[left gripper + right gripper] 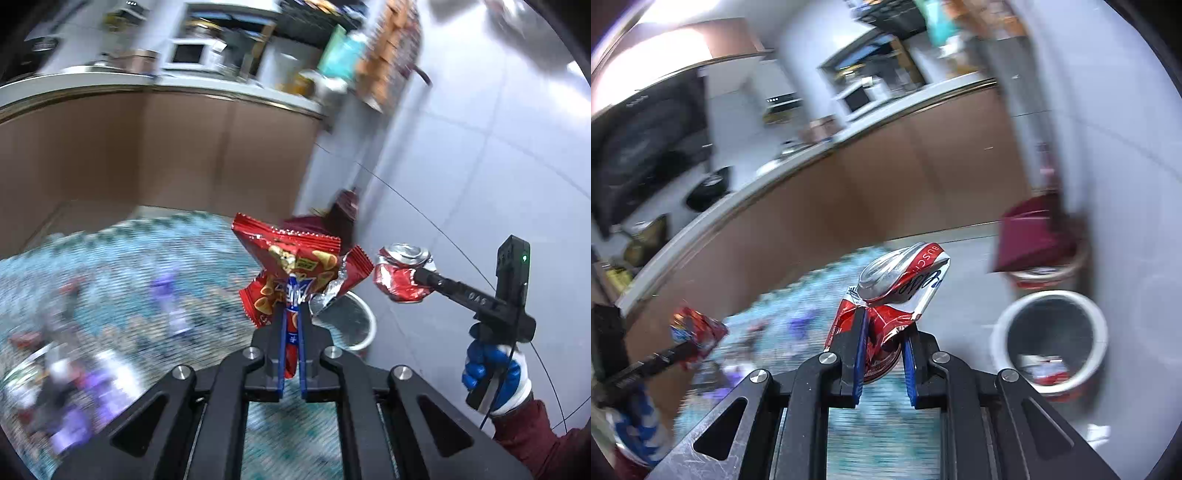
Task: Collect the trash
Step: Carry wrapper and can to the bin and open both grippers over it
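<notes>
Carrying step. My left gripper [291, 314] is clamped on the snack bag [295, 266], my right gripper [881, 332] on the crushed can [901, 284]. Bin [1051, 299] sits near right. Next: position over its mouth, release.

A long curved counter with brown wood-grain panels [155, 147] and a pale worktop edge runs across the room, blurred in both views. On it sits a white microwave oven [190, 54] — behind that, a pale wall [85, 40]. The floor near the counter carries a teal-and-white patterned rug [140, 266]; beyond it lie glossy pale grey floor tiles [480, 155], brightly lit from above.
</notes>
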Demonstrator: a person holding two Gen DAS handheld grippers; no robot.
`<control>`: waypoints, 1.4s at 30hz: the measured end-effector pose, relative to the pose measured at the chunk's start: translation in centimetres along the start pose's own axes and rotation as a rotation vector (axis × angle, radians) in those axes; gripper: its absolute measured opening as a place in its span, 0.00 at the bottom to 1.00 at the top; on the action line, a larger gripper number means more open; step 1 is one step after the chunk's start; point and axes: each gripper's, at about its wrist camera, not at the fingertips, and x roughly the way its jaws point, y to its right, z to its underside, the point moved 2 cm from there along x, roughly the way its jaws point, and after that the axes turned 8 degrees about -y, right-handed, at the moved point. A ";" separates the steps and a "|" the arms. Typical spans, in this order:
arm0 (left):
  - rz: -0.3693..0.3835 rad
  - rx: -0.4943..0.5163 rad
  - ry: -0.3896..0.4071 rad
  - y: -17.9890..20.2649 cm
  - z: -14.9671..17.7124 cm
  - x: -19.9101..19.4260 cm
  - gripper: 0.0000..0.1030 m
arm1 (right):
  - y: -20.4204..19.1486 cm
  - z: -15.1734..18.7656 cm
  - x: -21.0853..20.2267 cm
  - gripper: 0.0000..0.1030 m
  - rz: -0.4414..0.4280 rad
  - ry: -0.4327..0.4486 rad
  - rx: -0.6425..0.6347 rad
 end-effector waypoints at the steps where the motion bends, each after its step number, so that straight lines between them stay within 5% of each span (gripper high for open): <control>1: 0.016 0.016 -0.019 1.1 -0.8 1.9 0.04 | 1.4 0.0 -0.1 0.16 0.037 0.005 0.013; 10: 0.076 0.093 -0.183 8.9 -5.7 18.3 0.04 | 11.1 -0.7 3.3 0.16 0.260 -0.040 0.075; 20: 0.044 0.070 -0.321 11.1 -6.5 31.7 0.06 | 17.6 -1.0 9.4 0.16 0.306 -0.129 0.105; 26: 0.073 0.015 -0.372 10.9 -6.7 36.0 0.07 | 19.8 -1.0 11.9 0.18 0.317 -0.169 0.109; 30: 0.094 -0.018 -0.394 10.7 -7.0 37.8 0.07 | 21.5 -0.4 13.1 0.36 0.314 -0.193 0.128; 32: 0.100 -0.024 -0.402 10.6 -7.0 38.3 0.07 | 22.1 0.2 13.2 0.36 0.317 -0.195 0.146; 42: 0.101 -0.029 -0.363 10.7 -7.0 35.4 0.07 | 20.0 0.6 9.7 0.36 0.344 -0.134 0.148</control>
